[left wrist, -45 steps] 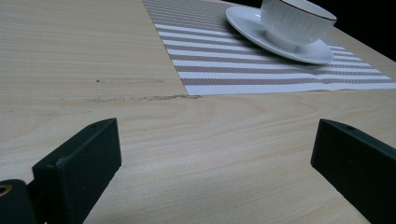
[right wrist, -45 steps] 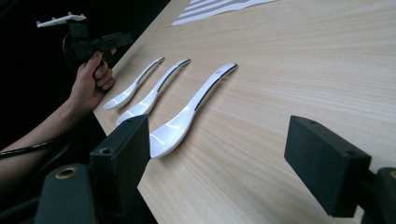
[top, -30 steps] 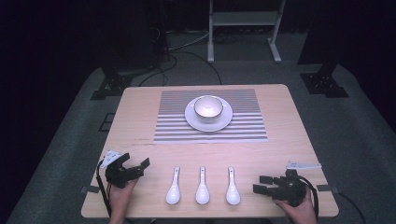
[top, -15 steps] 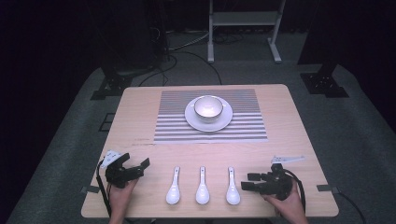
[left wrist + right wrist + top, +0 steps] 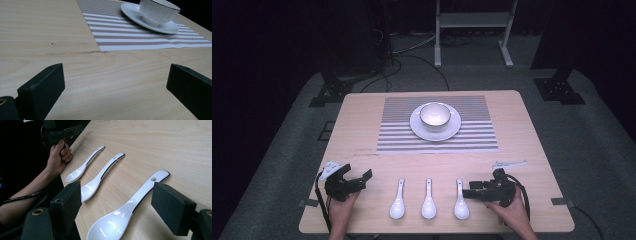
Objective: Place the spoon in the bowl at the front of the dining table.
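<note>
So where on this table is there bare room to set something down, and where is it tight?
Free: the bare wood left of the striped placemat, the strip right of it, and the band between the placemat's near edge and the three spoons. Crowded: the near edge, where the spoons lie between the left gripper and right gripper, and the mat's middle, under saucer and cup.

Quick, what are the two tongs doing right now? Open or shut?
Left tongs: open, holding nothing, over bare table.
Right tongs: open, holding nothing, jaws on either side of the nearest white spoon, not gripping it.
</note>
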### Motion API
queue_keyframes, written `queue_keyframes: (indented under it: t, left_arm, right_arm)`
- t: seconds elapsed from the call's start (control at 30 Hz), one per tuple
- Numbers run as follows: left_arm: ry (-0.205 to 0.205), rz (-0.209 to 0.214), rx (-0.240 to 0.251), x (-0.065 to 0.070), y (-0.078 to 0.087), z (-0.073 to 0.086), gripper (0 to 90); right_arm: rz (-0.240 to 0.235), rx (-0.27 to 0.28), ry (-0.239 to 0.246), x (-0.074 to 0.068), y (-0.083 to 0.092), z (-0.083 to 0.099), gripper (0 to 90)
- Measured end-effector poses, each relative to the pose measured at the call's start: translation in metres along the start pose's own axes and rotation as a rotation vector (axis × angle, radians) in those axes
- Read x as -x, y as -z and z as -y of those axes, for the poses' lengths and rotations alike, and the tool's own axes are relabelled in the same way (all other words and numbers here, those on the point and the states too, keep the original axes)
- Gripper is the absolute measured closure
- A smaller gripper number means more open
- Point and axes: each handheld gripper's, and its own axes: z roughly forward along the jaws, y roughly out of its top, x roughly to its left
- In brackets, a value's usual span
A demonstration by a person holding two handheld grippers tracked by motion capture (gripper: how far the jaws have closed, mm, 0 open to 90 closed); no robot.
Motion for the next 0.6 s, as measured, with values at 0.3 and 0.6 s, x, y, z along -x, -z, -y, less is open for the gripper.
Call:
queue_keyframes:
  t: [0.3, 0.6]
  left_arm:
    - [-0.002, 0.003, 0.0, 0.0, 0.0, 0.0, 0.3]
    - [-0.002, 0.002, 0.0, 0.0, 0.0, 0.0, 0.3]
  right_arm:
    - [0.009, -0.018, -0.021, 0.006, -0.01, -0.005, 24.9]
    - [0.035, -0.032, -0.027, 0.008, -0.019, -0.011, 27.0]
